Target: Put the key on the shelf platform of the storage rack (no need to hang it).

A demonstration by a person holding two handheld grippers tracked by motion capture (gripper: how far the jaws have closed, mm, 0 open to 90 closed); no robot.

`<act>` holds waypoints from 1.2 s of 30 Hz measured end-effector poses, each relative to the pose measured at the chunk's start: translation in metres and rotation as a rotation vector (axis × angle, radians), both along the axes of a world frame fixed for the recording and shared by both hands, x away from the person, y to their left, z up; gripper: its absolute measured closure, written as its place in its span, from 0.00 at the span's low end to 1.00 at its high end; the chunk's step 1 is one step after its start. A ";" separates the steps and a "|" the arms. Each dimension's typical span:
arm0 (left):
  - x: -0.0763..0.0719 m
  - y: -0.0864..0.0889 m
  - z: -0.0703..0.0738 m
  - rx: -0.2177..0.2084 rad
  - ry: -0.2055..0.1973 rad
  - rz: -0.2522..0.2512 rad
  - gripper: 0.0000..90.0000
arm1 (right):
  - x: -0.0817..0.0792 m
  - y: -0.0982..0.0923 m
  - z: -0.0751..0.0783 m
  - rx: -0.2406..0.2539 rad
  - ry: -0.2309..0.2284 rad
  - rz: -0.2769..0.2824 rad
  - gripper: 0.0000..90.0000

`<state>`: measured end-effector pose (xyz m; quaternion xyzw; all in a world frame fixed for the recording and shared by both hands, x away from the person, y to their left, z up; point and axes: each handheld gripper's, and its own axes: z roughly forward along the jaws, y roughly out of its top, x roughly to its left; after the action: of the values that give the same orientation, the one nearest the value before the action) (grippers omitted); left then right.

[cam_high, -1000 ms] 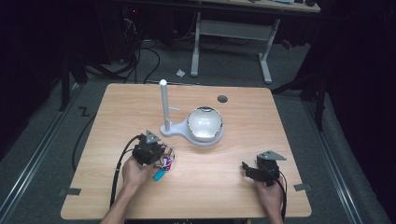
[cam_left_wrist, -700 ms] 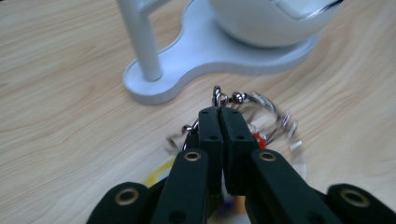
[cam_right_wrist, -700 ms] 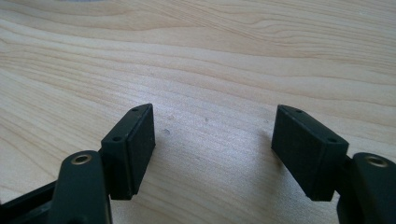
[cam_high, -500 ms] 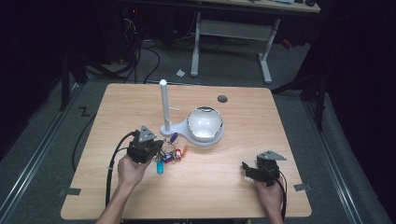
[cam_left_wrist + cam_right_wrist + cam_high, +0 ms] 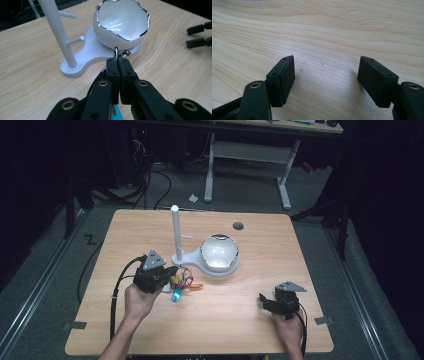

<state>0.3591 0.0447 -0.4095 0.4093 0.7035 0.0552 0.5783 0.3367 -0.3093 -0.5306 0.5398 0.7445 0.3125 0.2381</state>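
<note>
Left claw [image 5: 170, 276] at 9 o'clock of the surface [image 5: 250, 320], jaws have just closed tight on the metal ring of a keychain [image 5: 119, 53]; colourful charms [image 5: 182, 284] dangle below, just off the wood. At 12 from it, white stand [image 5: 177, 232] with side pegs, joined to the eggshell bowl [image 5: 219, 252] at centre. Likely step: hang the ring on a peg [image 5: 75, 41]. Keep the pinch firm, lift clear, line the ring opening with the peg tip, go slow to limit swing. Right claw [image 5: 325, 75] at 4 o'clock, jaws wide apart, empty, resting.
</note>
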 end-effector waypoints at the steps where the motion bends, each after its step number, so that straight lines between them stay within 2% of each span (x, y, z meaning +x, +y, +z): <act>1: 0.000 0.000 0.003 -0.015 0.010 0.000 0.98 | 0.000 0.000 0.000 0.000 0.000 0.000 0.34; 6: 0.000 0.000 0.013 -0.031 0.015 -0.028 0.98 | 0.000 0.000 0.000 0.000 0.000 0.000 0.34; 13: -0.002 -0.001 0.032 -0.086 0.028 -0.060 0.98 | 0.000 0.000 0.000 0.000 0.000 0.000 0.34; 19: -0.003 -0.003 0.049 -0.119 0.023 -0.102 0.98 | 0.000 0.000 0.000 0.000 0.000 0.000 0.34; 24: -0.003 -0.007 0.060 -0.144 0.020 -0.137 0.98 | 0.000 0.000 0.000 0.000 0.000 0.000 0.34; 30: -0.002 -0.014 0.072 -0.172 0.044 -0.161 0.98 | 0.000 0.000 0.000 0.000 0.000 0.000 0.34; 36: 0.001 -0.021 0.083 -0.184 0.032 -0.199 0.98 | 0.000 0.000 0.000 0.000 0.000 0.000 0.34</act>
<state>0.3597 0.0237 -0.3263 0.4233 0.6707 -0.0737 0.6046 0.3366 -0.3093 -0.5306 0.5396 0.7447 0.3123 0.2381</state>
